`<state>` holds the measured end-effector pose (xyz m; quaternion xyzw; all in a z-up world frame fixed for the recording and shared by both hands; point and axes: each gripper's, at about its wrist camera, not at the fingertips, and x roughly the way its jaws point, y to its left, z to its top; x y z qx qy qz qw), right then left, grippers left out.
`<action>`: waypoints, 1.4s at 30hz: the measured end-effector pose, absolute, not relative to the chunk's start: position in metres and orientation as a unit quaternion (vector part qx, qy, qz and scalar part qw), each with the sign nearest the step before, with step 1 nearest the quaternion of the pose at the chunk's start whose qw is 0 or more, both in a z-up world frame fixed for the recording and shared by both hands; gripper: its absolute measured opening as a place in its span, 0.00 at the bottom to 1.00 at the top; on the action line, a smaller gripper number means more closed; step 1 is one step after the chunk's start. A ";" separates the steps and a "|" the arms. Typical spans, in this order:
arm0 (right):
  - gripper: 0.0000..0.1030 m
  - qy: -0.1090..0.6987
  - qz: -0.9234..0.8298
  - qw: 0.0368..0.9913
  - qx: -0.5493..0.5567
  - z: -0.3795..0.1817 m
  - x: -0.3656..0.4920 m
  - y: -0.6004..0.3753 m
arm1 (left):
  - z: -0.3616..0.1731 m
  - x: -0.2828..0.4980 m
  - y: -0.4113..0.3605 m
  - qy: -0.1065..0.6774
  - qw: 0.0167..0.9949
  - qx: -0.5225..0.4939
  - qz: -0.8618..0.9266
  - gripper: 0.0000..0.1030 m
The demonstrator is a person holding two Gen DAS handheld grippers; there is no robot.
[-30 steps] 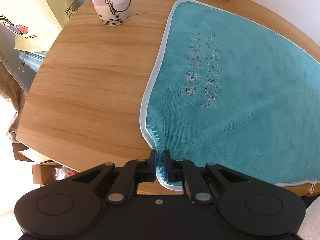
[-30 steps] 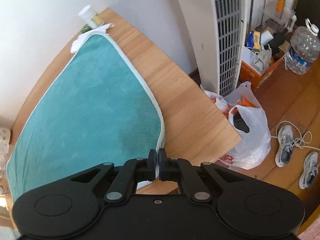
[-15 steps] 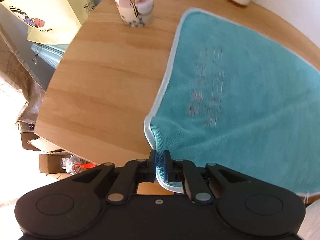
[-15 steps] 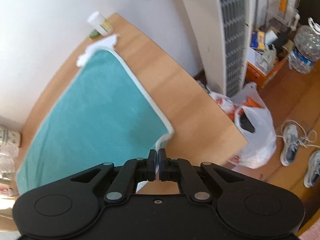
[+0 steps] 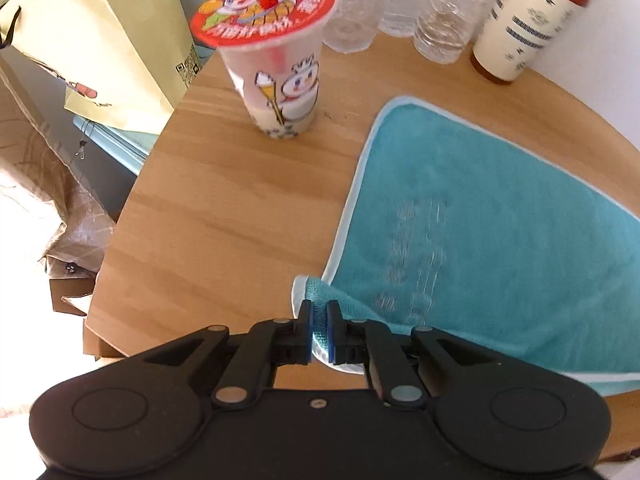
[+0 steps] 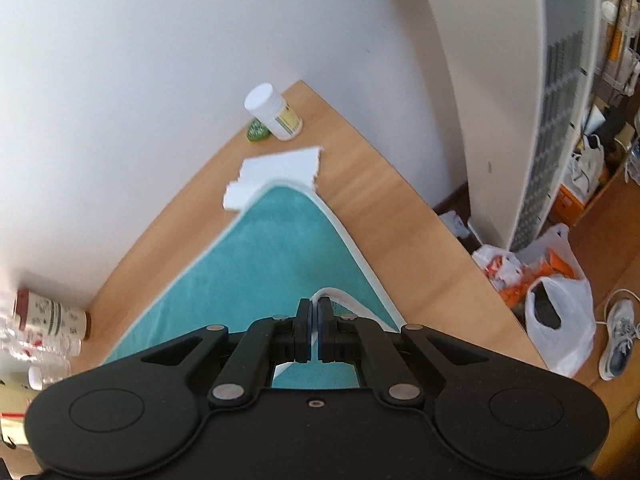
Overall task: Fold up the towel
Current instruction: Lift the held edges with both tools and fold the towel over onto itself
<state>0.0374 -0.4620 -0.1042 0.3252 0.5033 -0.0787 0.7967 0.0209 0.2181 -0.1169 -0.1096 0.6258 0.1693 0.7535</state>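
The left gripper [image 5: 319,330] and the right gripper [image 6: 313,328] each pinch a near corner of the teal towel [image 5: 500,240] on the tabletop [image 5: 240,220]; a bubble-tea cup [image 5: 276,60] holds milky tea with dark pearls.

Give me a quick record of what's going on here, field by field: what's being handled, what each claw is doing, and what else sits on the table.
item handled: teal towel, spread on the wooden table
left gripper: shut on the towel's near corner, lifted off the table
right gripper: shut on the towel's white-edged corner
fold: just begun, most of the towel lies flat
near left corner: bubble tea cup, clear glasses, paper cup
far right corner: white bottle, white paper under the towel's tip
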 end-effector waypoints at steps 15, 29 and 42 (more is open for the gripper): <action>0.02 0.511 -0.047 0.804 0.301 -0.118 0.128 -0.460 | -0.116 0.085 0.201 0.570 0.801 -0.051 0.175 0.05; 0.02 0.554 -0.040 0.788 0.265 -0.142 0.129 -0.455 | -0.158 0.017 0.168 0.591 0.794 0.142 0.013 0.44; 0.02 0.565 -0.050 0.779 0.268 -0.151 0.118 -0.455 | -0.193 0.016 0.152 0.569 0.777 0.262 -0.066 0.44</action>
